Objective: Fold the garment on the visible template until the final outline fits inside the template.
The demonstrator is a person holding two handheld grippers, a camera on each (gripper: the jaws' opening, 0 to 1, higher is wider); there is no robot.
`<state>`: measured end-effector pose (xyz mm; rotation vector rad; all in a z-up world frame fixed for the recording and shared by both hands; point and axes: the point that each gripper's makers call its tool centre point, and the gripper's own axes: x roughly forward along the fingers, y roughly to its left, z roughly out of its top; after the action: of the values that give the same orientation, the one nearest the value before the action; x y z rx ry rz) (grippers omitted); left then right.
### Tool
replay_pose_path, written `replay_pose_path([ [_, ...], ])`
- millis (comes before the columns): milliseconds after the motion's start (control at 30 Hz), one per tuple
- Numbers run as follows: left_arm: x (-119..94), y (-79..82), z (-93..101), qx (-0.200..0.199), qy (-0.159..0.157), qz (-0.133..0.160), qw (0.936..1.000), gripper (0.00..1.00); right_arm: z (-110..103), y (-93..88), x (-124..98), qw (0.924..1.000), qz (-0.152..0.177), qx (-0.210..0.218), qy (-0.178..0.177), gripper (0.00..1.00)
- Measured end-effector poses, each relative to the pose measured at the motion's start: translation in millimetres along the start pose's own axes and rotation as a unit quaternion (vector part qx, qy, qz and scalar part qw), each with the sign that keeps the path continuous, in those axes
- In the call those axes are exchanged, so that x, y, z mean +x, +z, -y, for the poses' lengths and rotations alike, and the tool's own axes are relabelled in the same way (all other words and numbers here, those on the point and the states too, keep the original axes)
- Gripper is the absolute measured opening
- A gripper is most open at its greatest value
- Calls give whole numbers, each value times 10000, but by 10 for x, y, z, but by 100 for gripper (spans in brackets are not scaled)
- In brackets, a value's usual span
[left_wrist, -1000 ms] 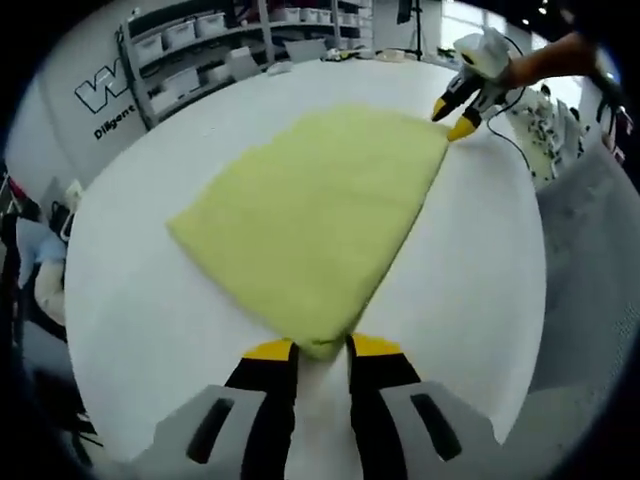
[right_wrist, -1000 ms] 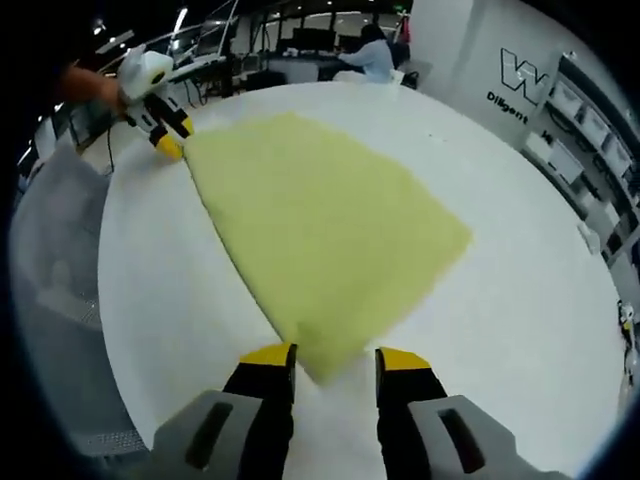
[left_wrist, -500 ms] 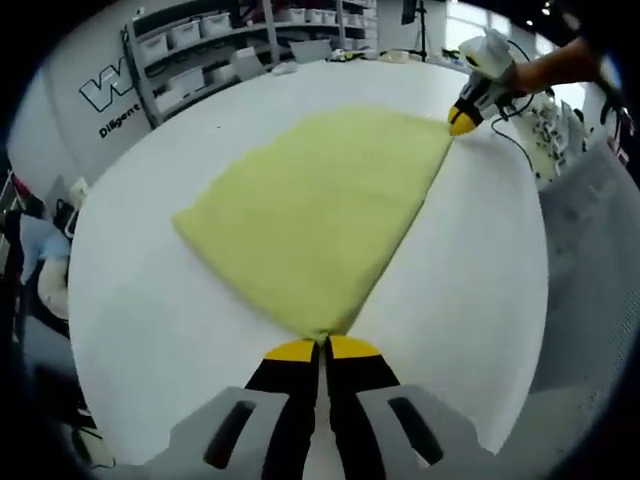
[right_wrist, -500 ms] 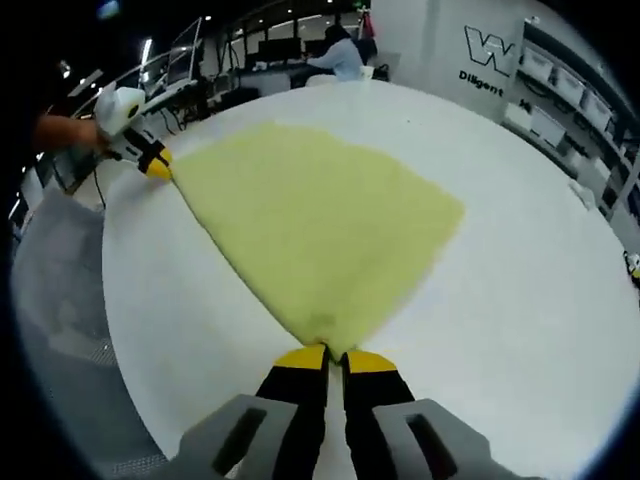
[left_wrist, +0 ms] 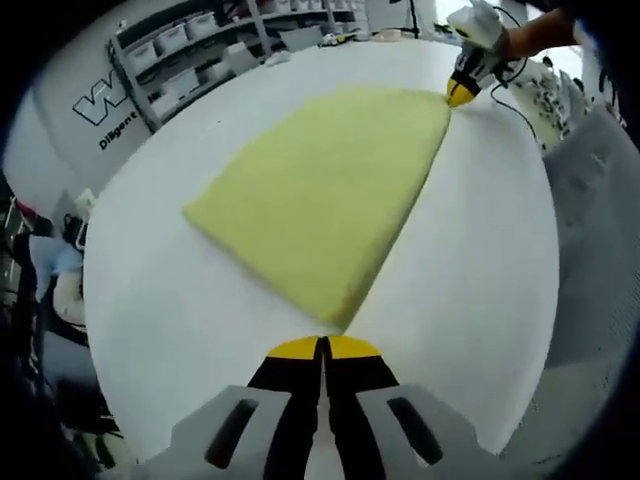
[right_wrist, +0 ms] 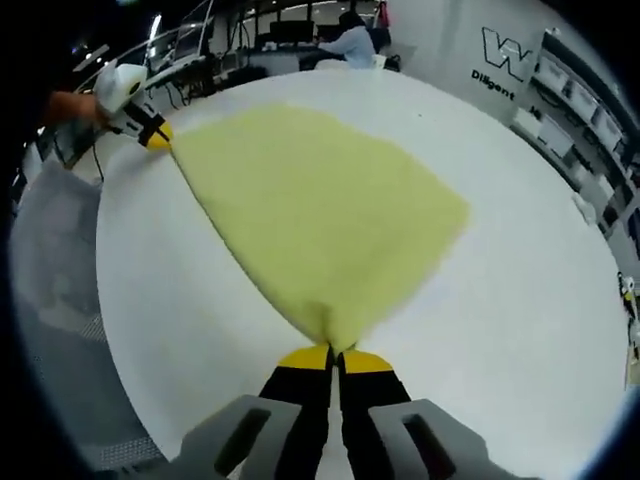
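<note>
With both grippers' fingers [left_wrist: 322, 348] [right_wrist: 335, 357] pinched on near corners, cloth [left_wrist: 325, 190] lies flat on tabletop [left_wrist: 480, 260]: folding unfinished.

Garment [left_wrist: 325, 195] corners hidden inside grippers

Your left gripper [left_wrist: 322, 347] and right gripper [right_wrist: 334, 357] show yellow tips on black fingers with grey bodies. Ahead of those tips lies the plain pale yellow-green garment [left_wrist: 325, 190] on the plain white table [left_wrist: 480, 290].
</note>
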<state>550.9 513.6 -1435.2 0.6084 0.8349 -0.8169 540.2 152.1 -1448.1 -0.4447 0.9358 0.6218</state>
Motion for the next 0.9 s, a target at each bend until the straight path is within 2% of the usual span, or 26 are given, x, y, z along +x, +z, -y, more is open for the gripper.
replay_pose_path([
  [67,33,19,40,236,9,9,9997,4,5,-18,-19,9997,-68,-253,-34,0],
  [133,-20,36,56,259,118,-46,9996,11,13,11,-34,9990,26,-446,-83,8],
  [167,-67,103,48,232,228,76,9994,17,23,38,-44,9985,104,-524,-126,14],
  [233,-48,159,-11,51,197,213,9996,27,36,97,-73,9974,251,-643,-217,22],
  [300,-68,281,-3,170,221,381,9989,35,-16,209,-91,9953,558,-775,-153,27],
  [333,-41,350,-37,423,302,503,9974,37,-52,253,-96,9934,665,-925,-124,28],
  [400,-17,450,-8,604,347,571,9959,36,-113,273,-90,9904,671,-1205,-87,34],
  [500,59,564,42,581,317,666,9956,30,-207,263,-22,9918,617,-1117,55,35],
  [567,225,537,69,109,94,590,9982,32,-267,246,25,9940,580,-913,160,36],
  [600,260,520,87,70,71,525,9986,36,-281,230,38,9947,552,-848,176,37],
  [700,339,416,105,256,123,316,9991,37,-328,107,50,9977,359,-494,278,38],
  [733,314,411,148,286,20,360,9989,34,-291,160,61,9973,508,-477,208,38],
  [767,329,437,107,103,75,445,9989,34,-288,150,60,9977,459,-455,186,38],
  [800,325,420,111,-224,117,402,9989,34,-291,171,63,9976,453,-493,174,37],
  [833,330,411,103,-298,120,382,9988,34,-294,173,63,9977,411,-520,164,37],
  [900,324,418,113,-191,134,386,9990,34,-293,176,62,9974,321,-624,146,37],
])
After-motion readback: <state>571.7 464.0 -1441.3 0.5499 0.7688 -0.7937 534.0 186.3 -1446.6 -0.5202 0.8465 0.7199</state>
